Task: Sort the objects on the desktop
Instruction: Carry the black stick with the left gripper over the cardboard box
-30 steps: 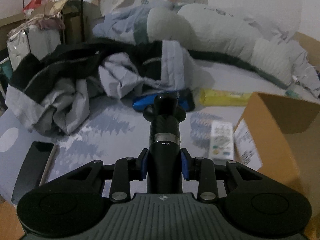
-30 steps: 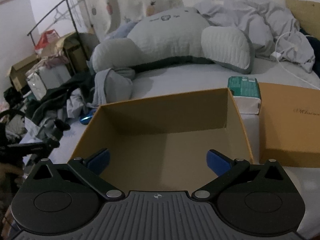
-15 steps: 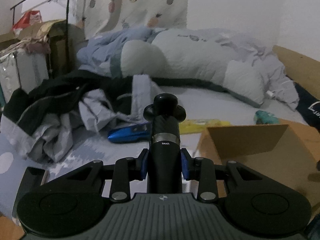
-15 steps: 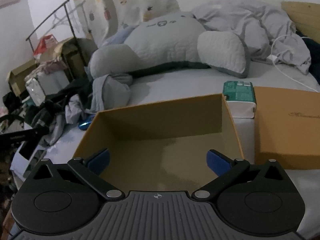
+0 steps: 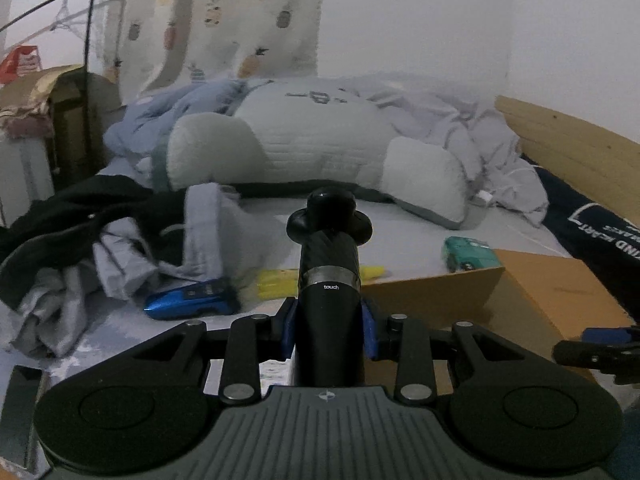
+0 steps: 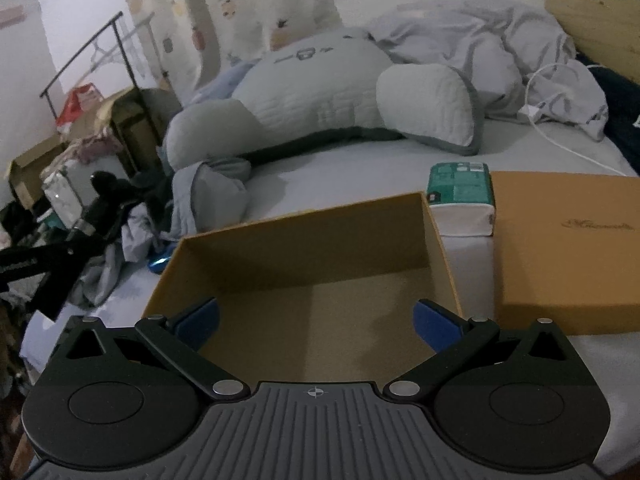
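Biggest thing first: the open cardboard box [image 6: 312,280] sits on the bed w/ its floor bare as far as the right cam shows, lid [image 6: 568,240] flat just beside it on the right. Since 1 s ago your left view has swung off the bedspread & clothes pile toward the box, whose wall now sits just ahead-right. I read that as a carry to the box. Tissue pack [image 6: 460,200] rests btwn box corner & lid. Left gripper [image 5: 328,320] is clamped tight on the black massage gun [image 5: 328,272], handle pinched btwn both blue pads, head pointing away. Right gripper [image 6: 316,320] hangs over the box, fingers spread wide, holding nothing. Blue shaver [image 5: 188,298] & yellow packet [image 5: 276,278] lie on the sheet, outside the box.
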